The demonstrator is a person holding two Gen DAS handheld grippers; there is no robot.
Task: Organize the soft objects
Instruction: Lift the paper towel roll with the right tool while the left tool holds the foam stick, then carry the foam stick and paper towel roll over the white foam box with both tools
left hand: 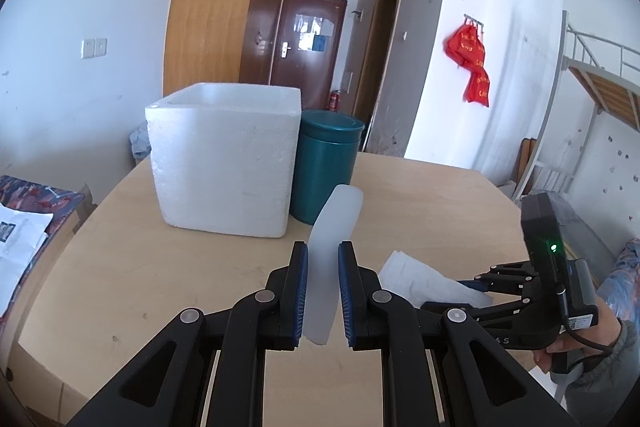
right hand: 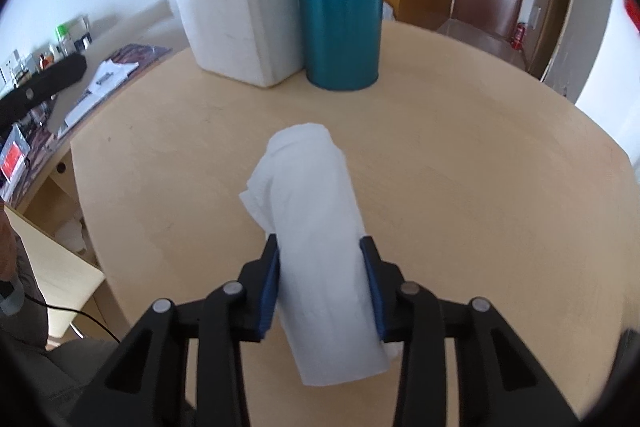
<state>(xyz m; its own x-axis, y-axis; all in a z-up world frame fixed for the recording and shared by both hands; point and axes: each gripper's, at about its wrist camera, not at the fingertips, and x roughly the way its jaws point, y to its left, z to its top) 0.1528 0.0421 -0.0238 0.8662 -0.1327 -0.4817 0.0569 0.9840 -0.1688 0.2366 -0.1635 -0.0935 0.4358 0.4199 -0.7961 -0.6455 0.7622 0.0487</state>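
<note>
My left gripper (left hand: 323, 259) is shut on a pale, curved translucent soft strip (left hand: 336, 227) and holds it upright above the round wooden table (left hand: 160, 267). My right gripper (right hand: 320, 247) is shut on a rolled white cloth (right hand: 312, 211), held over the table's near part. The right gripper with the cloth (left hand: 416, 279) also shows at the right of the left wrist view. A white foam box (left hand: 224, 155) (right hand: 240, 23), open at the top, stands at the far side of the table, with a teal cylindrical can (left hand: 326, 163) (right hand: 340, 23) touching its right side.
Left of the table is a lower desk with papers (right hand: 104, 75) and small items. A bed frame (left hand: 592, 79) stands at the right, red bags (left hand: 472, 63) hang on the wall, and a brown door (left hand: 308, 39) is at the far end.
</note>
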